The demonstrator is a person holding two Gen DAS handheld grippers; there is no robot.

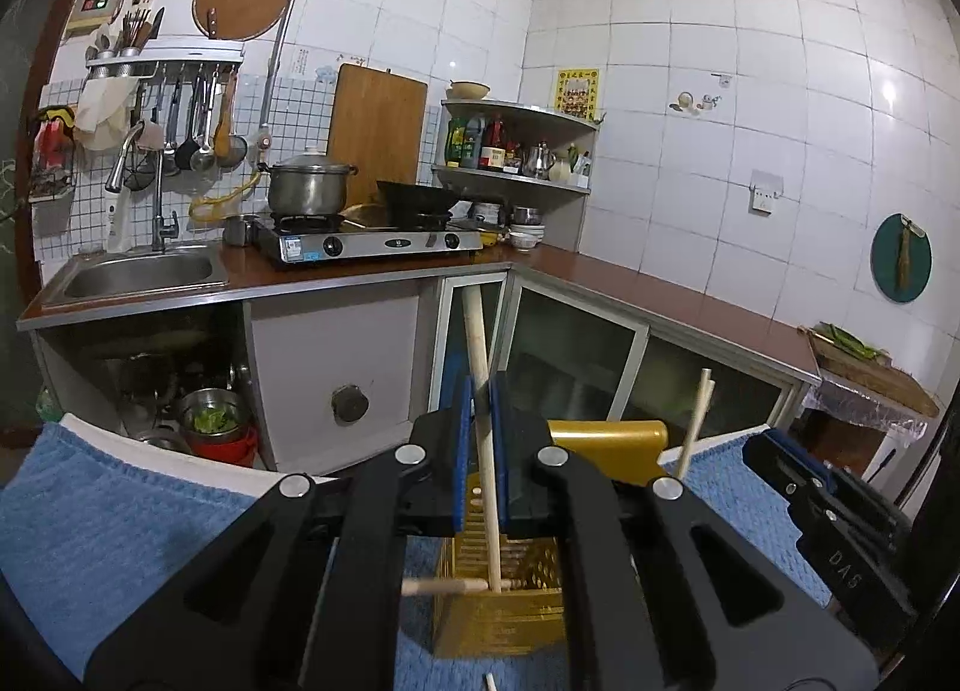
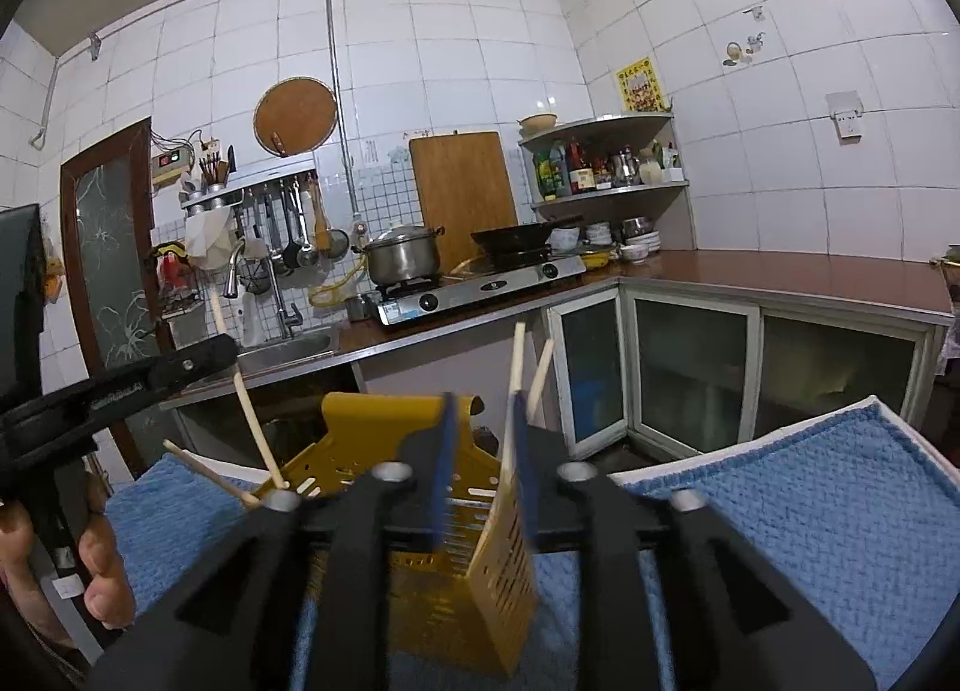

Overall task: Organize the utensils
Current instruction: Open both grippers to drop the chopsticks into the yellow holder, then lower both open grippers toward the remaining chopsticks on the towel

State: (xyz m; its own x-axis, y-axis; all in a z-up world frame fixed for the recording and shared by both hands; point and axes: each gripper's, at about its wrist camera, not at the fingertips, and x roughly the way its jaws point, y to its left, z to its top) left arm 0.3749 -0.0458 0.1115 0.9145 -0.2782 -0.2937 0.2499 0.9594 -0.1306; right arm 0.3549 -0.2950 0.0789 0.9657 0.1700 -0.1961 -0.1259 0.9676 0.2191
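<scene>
A yellow slotted utensil holder (image 1: 606, 439) (image 2: 384, 415) stands on a blue towel (image 1: 120, 541) (image 2: 810, 511). My left gripper (image 1: 483, 409) (image 2: 198, 358) is shut on a pale wooden chopstick (image 1: 477, 331) (image 2: 252, 421), held nearly upright with its lower end inside the holder. My right gripper (image 2: 483, 421) (image 1: 780, 451) hangs over the holder's right side, jaws apart. A pair of chopsticks (image 2: 517, 361) (image 1: 696, 421) stands in the holder between them, close to the right pad, and the left pad is clear of it. Another chopstick (image 1: 438, 587) (image 2: 204, 472) pokes sideways out of the holder.
Beyond the towel's white-edged far side is a kitchen counter with a sink (image 1: 138, 271), a gas stove (image 1: 366, 244) bearing a steel pot and a wok, and a corner shelf of bottles (image 1: 516, 150). A person's hand (image 2: 102, 583) holds the left gripper.
</scene>
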